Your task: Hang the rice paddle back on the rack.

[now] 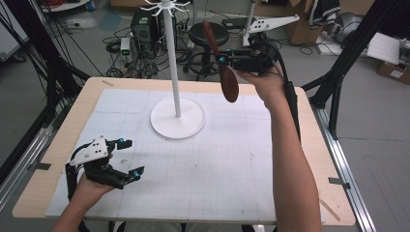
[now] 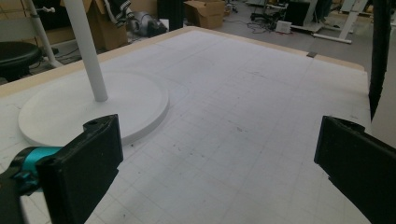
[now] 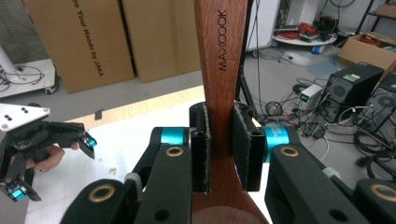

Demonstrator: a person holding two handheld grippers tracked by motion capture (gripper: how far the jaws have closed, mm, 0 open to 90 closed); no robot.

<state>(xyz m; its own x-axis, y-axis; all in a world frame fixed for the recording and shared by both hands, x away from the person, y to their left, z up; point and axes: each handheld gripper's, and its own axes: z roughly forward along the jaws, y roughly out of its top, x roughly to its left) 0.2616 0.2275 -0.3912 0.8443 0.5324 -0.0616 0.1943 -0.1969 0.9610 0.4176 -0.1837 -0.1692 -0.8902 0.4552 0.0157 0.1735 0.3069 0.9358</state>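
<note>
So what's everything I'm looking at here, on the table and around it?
Wooden spoon: one, reddish brown, held up in the air right of the stand's pole
Stand: one, white, round base and tall pole, far middle of table
Table: one, light wood with white gridded mat
Stool: one, black, on the floor behind
Cardboard boxes: brown, on the floor
Left gripper: black, open, near left corner
Right gripper: black, shut on the spoon's handle

The white stand [image 1: 177,117] blocks the surface's [image 1: 232,164] far middle; its near half and both side edges lie open.
</note>
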